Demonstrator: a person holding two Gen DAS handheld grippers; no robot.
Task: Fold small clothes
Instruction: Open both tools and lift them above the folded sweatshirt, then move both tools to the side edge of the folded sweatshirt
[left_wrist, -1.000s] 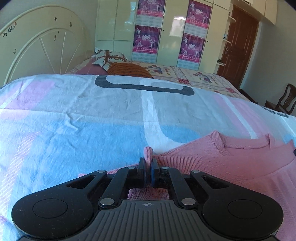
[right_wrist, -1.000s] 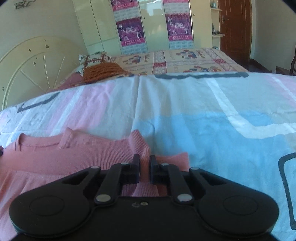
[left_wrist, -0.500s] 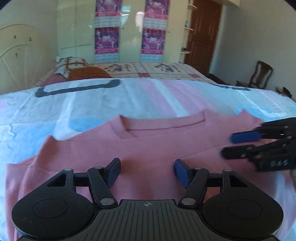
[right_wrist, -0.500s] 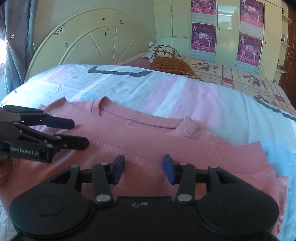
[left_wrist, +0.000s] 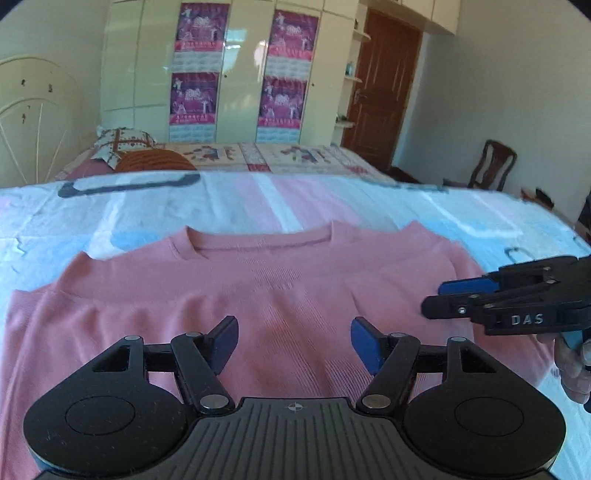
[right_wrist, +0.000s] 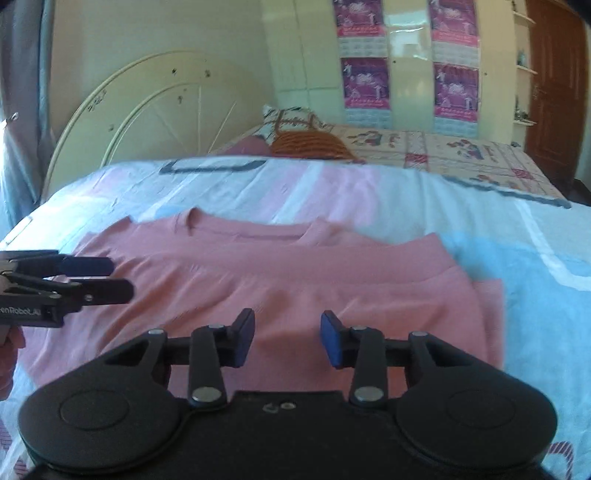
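A pink knit sweater (left_wrist: 280, 291) lies flat on the bed, neckline away from me, with both sleeves folded in over the body; it also shows in the right wrist view (right_wrist: 295, 269). My left gripper (left_wrist: 293, 341) is open and empty, above the sweater's middle. My right gripper (right_wrist: 287, 336) is open and empty, above the sweater's lower part. The right gripper also shows at the right edge of the left wrist view (left_wrist: 447, 297), over the sweater's right side. The left gripper shows at the left edge of the right wrist view (right_wrist: 110, 278), over the left side.
The sweater lies on a bedsheet (left_wrist: 332, 199) of blue, pink and white. Behind it are a patterned quilt (left_wrist: 295, 157), an orange knit pillow (left_wrist: 155, 160), a cream headboard (right_wrist: 155, 110), wardrobes with posters (left_wrist: 236, 70), a brown door (left_wrist: 384, 88) and a wooden chair (left_wrist: 491, 162).
A second ago both grippers were shut on the sweater's sleeve ends. They have let go, opened wide and drawn back above the sweater, whose sleeves now lie folded in.
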